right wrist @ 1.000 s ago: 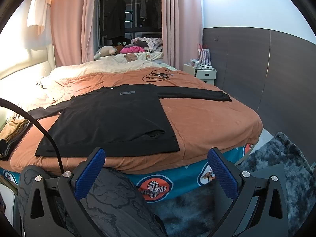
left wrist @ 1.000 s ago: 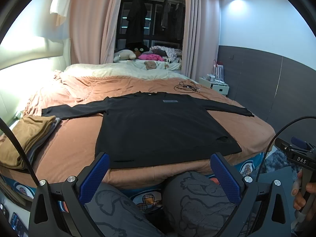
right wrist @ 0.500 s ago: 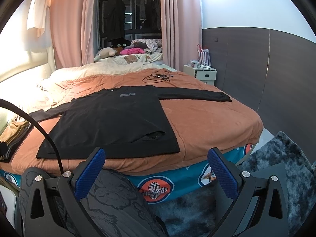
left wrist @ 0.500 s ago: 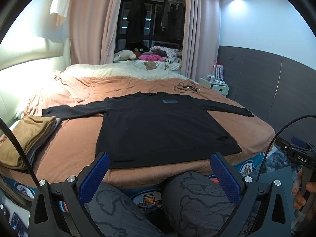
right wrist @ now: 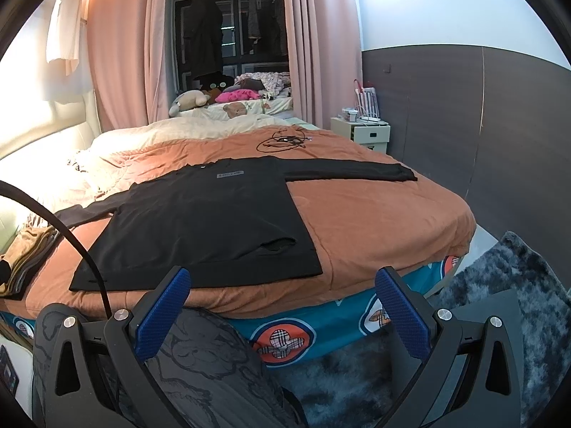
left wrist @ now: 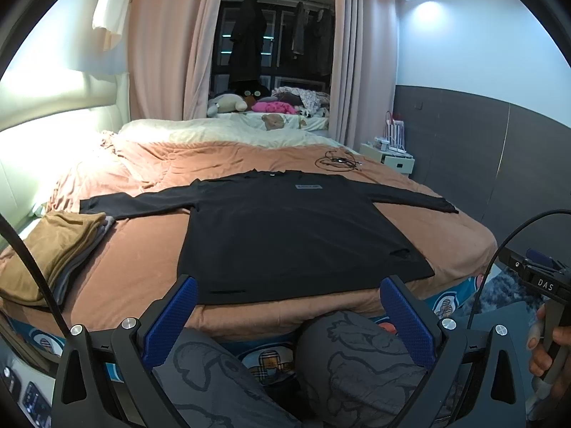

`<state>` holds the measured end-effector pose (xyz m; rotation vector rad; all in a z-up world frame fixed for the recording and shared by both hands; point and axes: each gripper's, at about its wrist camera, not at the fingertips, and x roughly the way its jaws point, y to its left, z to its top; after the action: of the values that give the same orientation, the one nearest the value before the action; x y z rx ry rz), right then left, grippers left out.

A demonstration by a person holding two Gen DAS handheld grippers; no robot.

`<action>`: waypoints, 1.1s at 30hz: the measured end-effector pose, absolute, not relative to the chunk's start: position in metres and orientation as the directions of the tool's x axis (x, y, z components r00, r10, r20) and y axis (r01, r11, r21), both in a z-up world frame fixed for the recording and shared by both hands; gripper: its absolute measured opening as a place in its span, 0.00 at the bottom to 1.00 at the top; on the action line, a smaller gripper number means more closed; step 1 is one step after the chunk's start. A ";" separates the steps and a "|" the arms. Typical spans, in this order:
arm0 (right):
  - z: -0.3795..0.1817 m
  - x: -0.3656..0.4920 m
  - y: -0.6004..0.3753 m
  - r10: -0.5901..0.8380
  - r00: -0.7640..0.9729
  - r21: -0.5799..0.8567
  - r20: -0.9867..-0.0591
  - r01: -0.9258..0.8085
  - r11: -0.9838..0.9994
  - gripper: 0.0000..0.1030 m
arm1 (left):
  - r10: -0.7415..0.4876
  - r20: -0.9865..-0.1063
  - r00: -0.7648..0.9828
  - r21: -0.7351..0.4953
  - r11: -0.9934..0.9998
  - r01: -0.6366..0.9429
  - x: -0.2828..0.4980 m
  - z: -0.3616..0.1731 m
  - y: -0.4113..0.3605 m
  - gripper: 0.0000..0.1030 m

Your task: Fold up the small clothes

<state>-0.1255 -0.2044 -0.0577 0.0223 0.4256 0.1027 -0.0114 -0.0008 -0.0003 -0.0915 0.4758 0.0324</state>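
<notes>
Shirt (left wrist: pixel 296 228) flat on bed (left wrist: pixel 142 260), straight ahead of spread, empty left gripper (left wrist: pixel 285 324), ahead-left of spread right gripper (right wrist: pixel 282 315); sleeves run crosswise, hem nearest.

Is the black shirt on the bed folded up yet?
No, it is spread flat. The black shirt lies open on the bed, both long sleeves stretched out sideways, and no gripper touches it.

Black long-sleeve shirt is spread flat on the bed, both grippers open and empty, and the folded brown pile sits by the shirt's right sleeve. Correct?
Not quite. The folded brown pile sits by the left sleeve of the black shirt, as the left wrist view shows. The rest holds: left gripper and right gripper are open and empty.
</notes>
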 end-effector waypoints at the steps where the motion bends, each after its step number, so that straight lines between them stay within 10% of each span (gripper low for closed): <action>1: -0.057 -0.126 -0.206 0.106 0.906 0.044 -0.410 -0.096 0.994 1.00 | 0.010 -0.458 0.889 -0.082 0.995 -0.053 -0.013 0.000 -0.001 1.00; 33: -0.050 -0.146 -0.215 0.123 0.907 0.035 -0.404 -0.119 0.992 1.00 | 0.024 -0.447 0.894 -0.100 0.992 -0.077 -0.030 0.006 0.013 1.00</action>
<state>-0.1464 -0.2151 -0.0495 0.0098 0.4173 0.1251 -0.0305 0.0129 0.0062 -0.1166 0.4618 0.0526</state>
